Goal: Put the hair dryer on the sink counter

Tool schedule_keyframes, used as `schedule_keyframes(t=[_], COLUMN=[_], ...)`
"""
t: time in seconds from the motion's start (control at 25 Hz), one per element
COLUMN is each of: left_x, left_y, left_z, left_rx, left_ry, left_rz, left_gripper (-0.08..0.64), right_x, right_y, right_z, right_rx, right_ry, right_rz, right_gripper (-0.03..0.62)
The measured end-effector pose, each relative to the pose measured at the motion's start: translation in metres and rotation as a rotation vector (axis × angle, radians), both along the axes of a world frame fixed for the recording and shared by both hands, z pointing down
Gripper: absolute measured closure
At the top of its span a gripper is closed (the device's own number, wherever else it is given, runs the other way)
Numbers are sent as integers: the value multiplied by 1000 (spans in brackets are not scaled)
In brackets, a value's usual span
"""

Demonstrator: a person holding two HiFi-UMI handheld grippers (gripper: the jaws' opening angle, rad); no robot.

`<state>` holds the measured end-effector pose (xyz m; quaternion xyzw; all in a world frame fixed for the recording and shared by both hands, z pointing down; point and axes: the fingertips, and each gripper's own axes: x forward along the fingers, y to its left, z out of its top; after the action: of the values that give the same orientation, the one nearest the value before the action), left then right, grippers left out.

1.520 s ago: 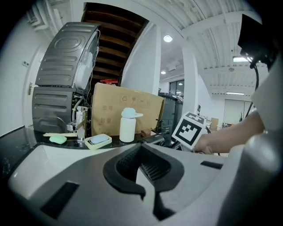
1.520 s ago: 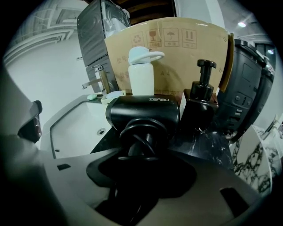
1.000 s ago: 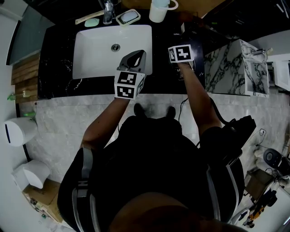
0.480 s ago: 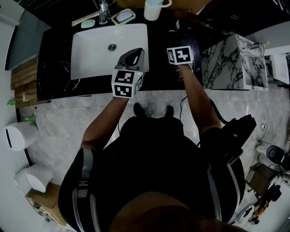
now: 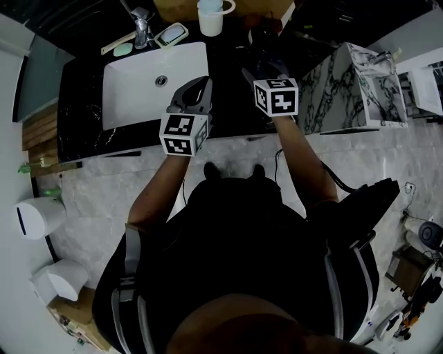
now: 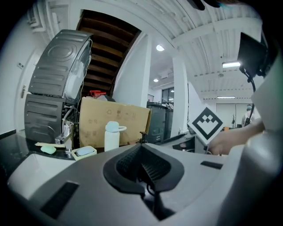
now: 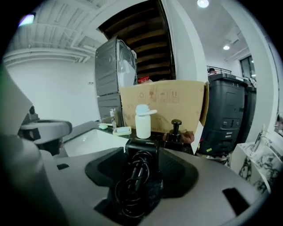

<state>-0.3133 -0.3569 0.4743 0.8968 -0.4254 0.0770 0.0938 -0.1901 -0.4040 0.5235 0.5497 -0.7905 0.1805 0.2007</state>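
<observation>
The black hair dryer point(image 7: 140, 174), its cord coiled round it, stands between the jaws of my right gripper point(image 7: 141, 163). Those jaws are spread wide, and dark pad shows on both sides of the dryer. In the head view this gripper point(image 5: 261, 69) is over the black sink counter point(image 5: 228, 104), right of the white sink point(image 5: 131, 90); the dryer is lost against the dark top there. My left gripper point(image 5: 194, 93) hangs over the sink's front right corner. Its ribbed pads point(image 6: 152, 167) meet with nothing between them.
A white bottle point(image 7: 143, 121), a soap dish point(image 5: 172, 33) and the faucet point(image 5: 142, 21) line the back of the counter. A black knobbed object point(image 7: 176, 128) and a cardboard box point(image 7: 163, 106) stand beyond the dryer. A marble-patterned cabinet point(image 5: 346, 90) flanks the counter on the right.
The head view has swung, so the sink sits further left. The right gripper's marker cube has turned and shifted a little right and nearer relative to the sink. The left gripper stays by the sink.
</observation>
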Motion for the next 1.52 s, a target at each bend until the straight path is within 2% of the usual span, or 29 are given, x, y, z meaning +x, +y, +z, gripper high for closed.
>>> schedule_keyframes(t=[0.04, 0.12, 0.32, 0.68, 0.92, 1.12, 1.28, 1.52], left_x=[3, 5, 11, 32, 48, 50, 54, 61], left_y=[2, 3, 14, 37, 51, 57, 61, 62], left_z=[-4, -11, -24, -56, -78, -87, -88, -86], left_rx=[6, 14, 14, 78, 111, 122, 110, 109], left_ry=[6, 17, 37, 28, 39, 51, 73, 44], left_rz=[-6, -23, -61, -69, -31, -50, -41, -33], left_gripper=[558, 558, 558, 558, 558, 558, 558, 558], right_x=[1, 1, 3, 24, 30, 32, 36, 39], right_y=[6, 16, 38, 67, 83, 93, 99, 100], right_z=[-8, -24, -59, -107, -123, -137, -144, -145], right_rx=[16, 49, 138, 228, 247, 319, 353, 370], right_ry=[-15, -36, -50, -120, -152, -112, -115, -79], right_rz=[-12, -38, -92, -97, -111, -109, -112, -115], right_gripper=[336, 398, 417, 510, 521, 522, 527, 549])
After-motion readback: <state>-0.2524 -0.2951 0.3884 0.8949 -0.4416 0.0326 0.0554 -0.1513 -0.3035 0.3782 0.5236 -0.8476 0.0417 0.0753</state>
